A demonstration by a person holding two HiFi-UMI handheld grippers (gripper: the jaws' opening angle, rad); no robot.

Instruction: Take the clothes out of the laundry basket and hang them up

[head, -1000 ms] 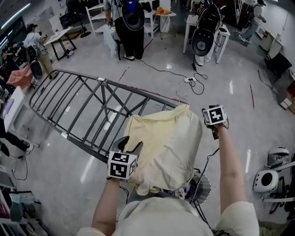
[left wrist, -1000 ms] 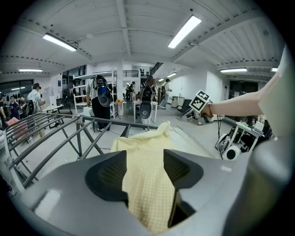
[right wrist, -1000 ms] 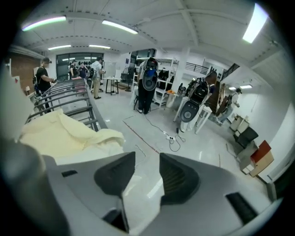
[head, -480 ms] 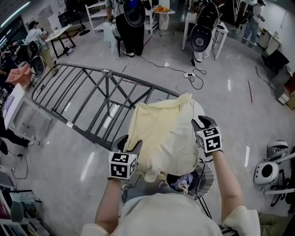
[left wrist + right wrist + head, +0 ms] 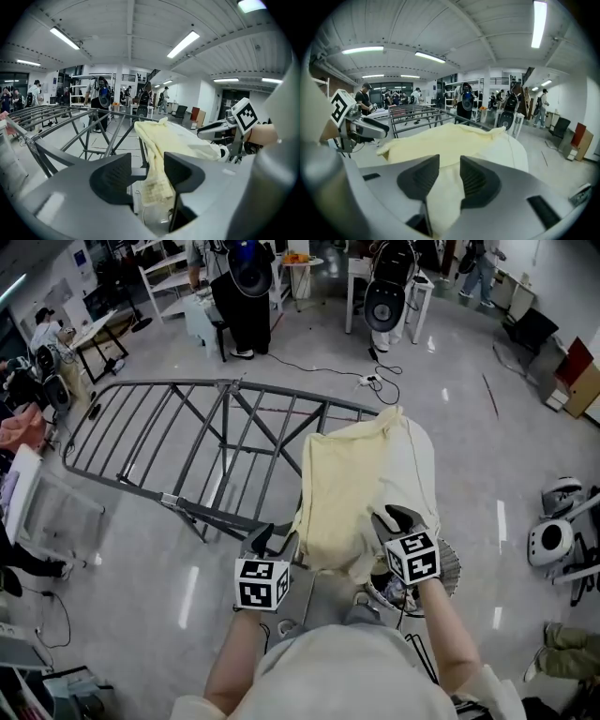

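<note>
A pale yellow garment (image 5: pixel 361 484) lies spread over the near right end of the grey drying rack (image 5: pixel 187 437), hanging down toward me. My left gripper (image 5: pixel 270 540) is at its lower left edge. In the left gripper view the jaws (image 5: pixel 147 171) have just been closing, with the cloth (image 5: pixel 164 140) hanging between them and a gap still on the left pad's side. My right gripper (image 5: pixel 392 518) is at the lower right edge. It has closed in, and the cloth (image 5: pixel 450 136) fills its jaws (image 5: pixel 450 176). The wire laundry basket (image 5: pixel 448 570) shows below the garment.
The rack stretches away to the left. A cable and power strip (image 5: pixel 366 381) lie on the shiny floor beyond it. Black speaker-like stands (image 5: pixel 380 301) and tables are at the back, a white device (image 5: pixel 548 540) is at the right, and people and a pink cloth (image 5: pixel 19 423) are at far left.
My right gripper came from the garment's far right edge back to its near edge. The garment now sits further right along the rack. My left gripper shifted slightly right at the left edge.
</note>
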